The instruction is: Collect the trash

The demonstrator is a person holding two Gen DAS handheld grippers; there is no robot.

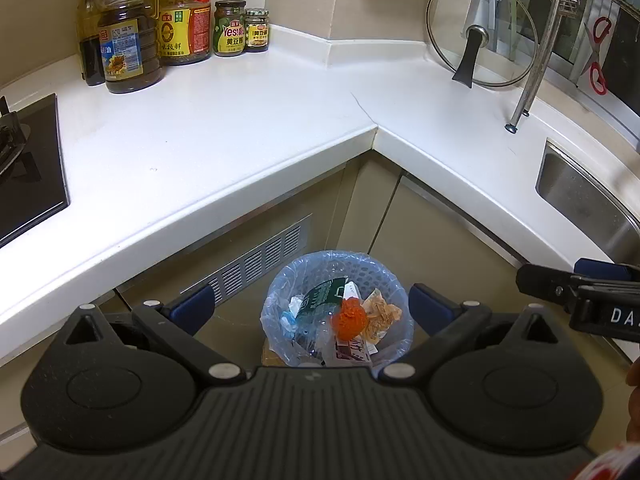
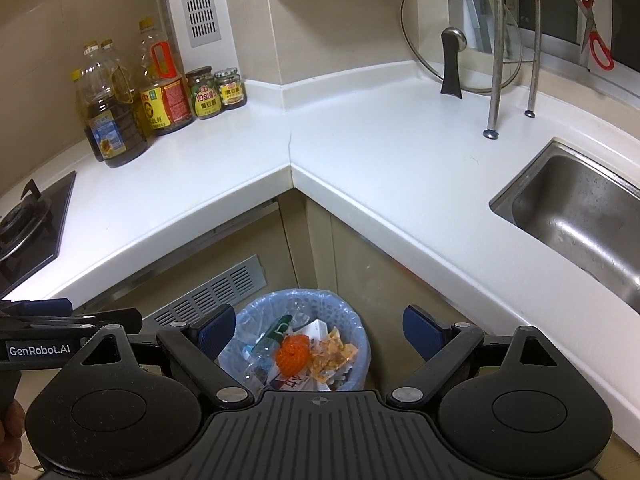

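Observation:
A small bin point(image 1: 394, 280) lined with a clear blue bag stands on the floor in the inner corner of the counter; in the right wrist view the bin point(image 2: 356, 322) sits low in the middle. Inside lie an orange mesh ball point(image 1: 349, 319), a crumpled tan wrapper point(image 1: 380, 312), a green packet point(image 1: 320, 298) and a clear bottle. The mesh ball point(image 2: 292, 354) and wrapper point(image 2: 332, 358) show in the right wrist view too. My left gripper point(image 1: 310, 304) hangs above the bin, open and empty. My right gripper point(image 2: 320, 330) is likewise open and empty above it.
A white L-shaped counter point(image 1: 224, 128) wraps the corner. Oil bottles and jars point(image 1: 160, 28) stand at the back left, a gas hob point(image 1: 24, 168) at the left edge. A glass lid point(image 1: 480, 32) leans by a rack, and a steel sink point(image 2: 580, 216) lies to the right.

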